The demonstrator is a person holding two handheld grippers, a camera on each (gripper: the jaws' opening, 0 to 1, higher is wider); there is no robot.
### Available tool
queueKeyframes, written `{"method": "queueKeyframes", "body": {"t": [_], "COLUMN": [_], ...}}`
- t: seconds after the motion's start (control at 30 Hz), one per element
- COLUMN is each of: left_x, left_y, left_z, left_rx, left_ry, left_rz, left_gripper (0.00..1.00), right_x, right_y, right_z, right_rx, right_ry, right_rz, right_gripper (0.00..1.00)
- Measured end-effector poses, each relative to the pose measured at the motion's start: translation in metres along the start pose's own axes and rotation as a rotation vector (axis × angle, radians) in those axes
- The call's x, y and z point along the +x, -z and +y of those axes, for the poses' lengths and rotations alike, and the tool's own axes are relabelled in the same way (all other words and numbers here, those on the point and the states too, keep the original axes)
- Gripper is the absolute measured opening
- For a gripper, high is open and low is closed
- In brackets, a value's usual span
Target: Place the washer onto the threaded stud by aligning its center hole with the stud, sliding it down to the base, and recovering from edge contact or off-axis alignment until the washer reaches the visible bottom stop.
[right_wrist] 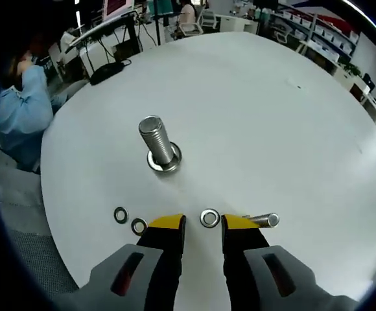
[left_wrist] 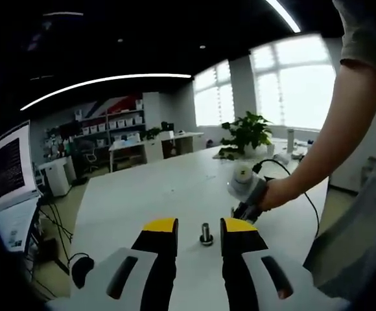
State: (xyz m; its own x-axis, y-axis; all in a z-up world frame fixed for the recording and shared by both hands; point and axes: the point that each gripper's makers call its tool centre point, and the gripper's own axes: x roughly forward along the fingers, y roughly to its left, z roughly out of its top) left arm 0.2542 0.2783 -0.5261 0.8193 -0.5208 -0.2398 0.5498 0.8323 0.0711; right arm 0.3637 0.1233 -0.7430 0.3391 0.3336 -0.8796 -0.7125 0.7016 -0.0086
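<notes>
Left gripper view: left gripper (left_wrist: 199,226), black jaws with yellow tips, standing apart with nothing between them, held above a white surface (left_wrist: 162,188). One threaded stud (left_wrist: 206,233), upright on its base, seen in the gap between the jaw tips and beyond them. One right gripper (left_wrist: 246,191), entering from the right, held in a person's hand (left_wrist: 280,193) with a bare forearm reaching down from the upper right; a black cable trails from it across the surface. One potted plant (left_wrist: 245,135) at the far edge of the surface; one laptop (left_wrist: 10,166) with a lit screen at the left; shelving and large windows in the background. Right gripper view: right gripper (right_wrist: 203,222), jaws likewise yellow-tipped and apart, gripping nothing, low over the same white surface. One washer (right_wrist: 209,218), lying flat on the surface just beyond the gap between the jaw tips; whether the tips touch it cannot be told. Two further washers (right_wrist: 129,220), flat, side by side to the left of the left jaw. One small bolt (right_wrist: 264,220), lying on its side by the right jaw tip. The threaded stud stands upright farther out, with a ring at its foot, well apart from the loose washers. One seated person in a blue top (right_wrist: 18,110) at the left edge.
</notes>
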Motion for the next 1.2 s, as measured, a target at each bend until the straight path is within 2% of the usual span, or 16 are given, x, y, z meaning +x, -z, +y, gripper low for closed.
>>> {"method": "queueKeyframes", "body": {"t": [0.23,0.5,0.73,0.97,1.2], "left_x": [0.001,0.002,0.002,0.002,0.002], "left_y": [0.003,0.004,0.005,0.005,0.005], "left_z": [0.0,-0.003,-0.005,-0.004,-0.005], "left_rx": [0.0,0.005,0.013,0.008,0.01], "left_ry": [0.004,0.012,0.016,0.015,0.019], "left_rz": [0.012,0.018,0.024,0.023,0.025], "left_gripper": [0.23,0.22,0.22,0.22,0.21], "right_x": [0.001,-0.003,-0.001,0.0,0.002], "right_y": [-0.002,0.007,0.003,0.003,0.001], "right_z": [0.002,0.01,0.008,0.005,0.007], "right_rx": [0.001,-0.033,-0.019,-0.027,-0.063], "right_ry": [-0.007,-0.02,-0.02,-0.014,-0.012], "right_rz": [-0.009,0.014,0.02,0.044,0.114], "right_gripper": [0.24,0.22,0.22,0.19,0.16]}}
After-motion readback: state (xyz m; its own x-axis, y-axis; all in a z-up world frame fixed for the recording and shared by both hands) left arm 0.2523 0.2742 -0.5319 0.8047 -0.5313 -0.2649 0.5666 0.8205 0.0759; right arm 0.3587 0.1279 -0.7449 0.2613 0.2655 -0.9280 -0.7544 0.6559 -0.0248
